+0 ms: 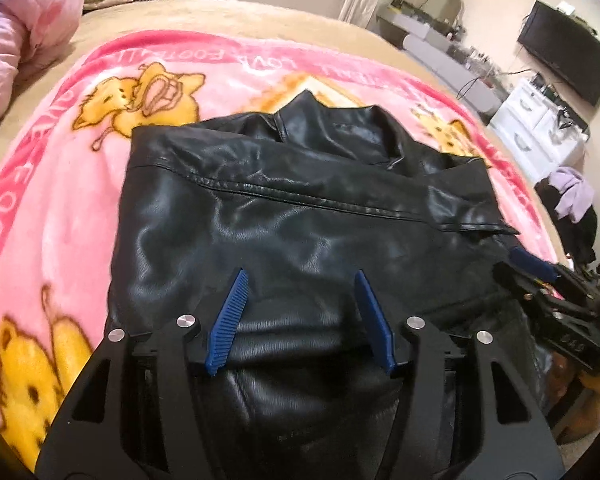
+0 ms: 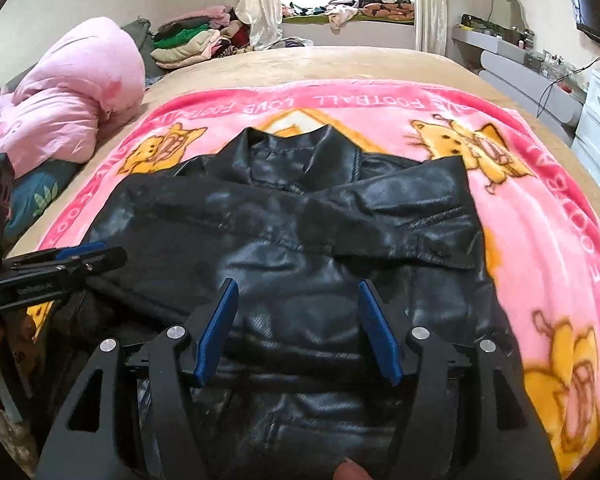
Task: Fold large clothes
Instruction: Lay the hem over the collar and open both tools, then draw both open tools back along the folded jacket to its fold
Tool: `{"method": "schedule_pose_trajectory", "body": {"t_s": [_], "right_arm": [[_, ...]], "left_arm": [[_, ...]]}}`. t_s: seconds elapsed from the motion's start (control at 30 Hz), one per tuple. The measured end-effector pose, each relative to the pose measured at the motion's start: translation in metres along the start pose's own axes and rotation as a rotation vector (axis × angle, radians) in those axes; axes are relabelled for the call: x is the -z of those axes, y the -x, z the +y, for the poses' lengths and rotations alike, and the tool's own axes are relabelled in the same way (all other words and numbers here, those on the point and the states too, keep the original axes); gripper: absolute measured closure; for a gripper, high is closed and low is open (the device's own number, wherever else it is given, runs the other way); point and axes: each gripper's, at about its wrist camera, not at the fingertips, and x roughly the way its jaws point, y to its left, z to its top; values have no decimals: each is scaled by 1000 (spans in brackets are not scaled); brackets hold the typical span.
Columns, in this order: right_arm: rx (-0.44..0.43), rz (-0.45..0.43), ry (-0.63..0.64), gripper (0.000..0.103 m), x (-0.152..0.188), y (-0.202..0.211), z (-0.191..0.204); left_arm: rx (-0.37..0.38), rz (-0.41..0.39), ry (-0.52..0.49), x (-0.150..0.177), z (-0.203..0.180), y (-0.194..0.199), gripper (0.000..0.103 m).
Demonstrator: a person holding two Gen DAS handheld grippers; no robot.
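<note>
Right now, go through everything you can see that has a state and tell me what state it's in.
Black leather jacket: lying flat on the blanket, sleeves folded across its body, collar at the far end.
Pink blanket: spread out on the bed under the jacket.
Left gripper: open, nothing between its jaws.
Right gripper: open, nothing between its jaws.
Pink duvet: bunched up beside the blanket.

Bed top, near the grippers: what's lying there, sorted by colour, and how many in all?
Black: 1, the leather jacket, sleeves folded across it.
Pink with yellow cartoon animals: 1, the fleece blanket under the jacket.
Plain pink: 1, the puffy quilt bundled beside the blanket.
Total: 3.
</note>
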Motion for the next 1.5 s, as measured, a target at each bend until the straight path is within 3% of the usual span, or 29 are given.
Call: {"method": "schedule_pose_trajectory", "body": {"t_s": [0.23, 0.37, 0.53, 0.7, 0.87, 1.1, 1.5], "right_arm": [[1, 107, -50, 42, 20, -31, -8], [-14, 109, -78, 42, 25, -37, -12], [-19, 59, -92, 37, 21, -17, -9], [10, 4, -86, 22, 22, 7, -7], [15, -30, -106, 11, 23, 23, -7], [20, -64, -109, 9, 20, 44, -5], [34, -99, -105, 8, 21, 87, -7]], "left_arm": [[-28, 70, -48, 15, -1, -13, 56], [-79, 71, -102, 18, -10, -18, 54], [-68, 55, -97, 17, -11, -11, 50], [-16, 36, -57, 17, -7, 7, 27], [-35, 9, -35, 16, -2, 23, 10], [-24, -1, 13, 17, 6, 40, 9], [-40, -66, -3, 23, -12, 84, 9]]}}
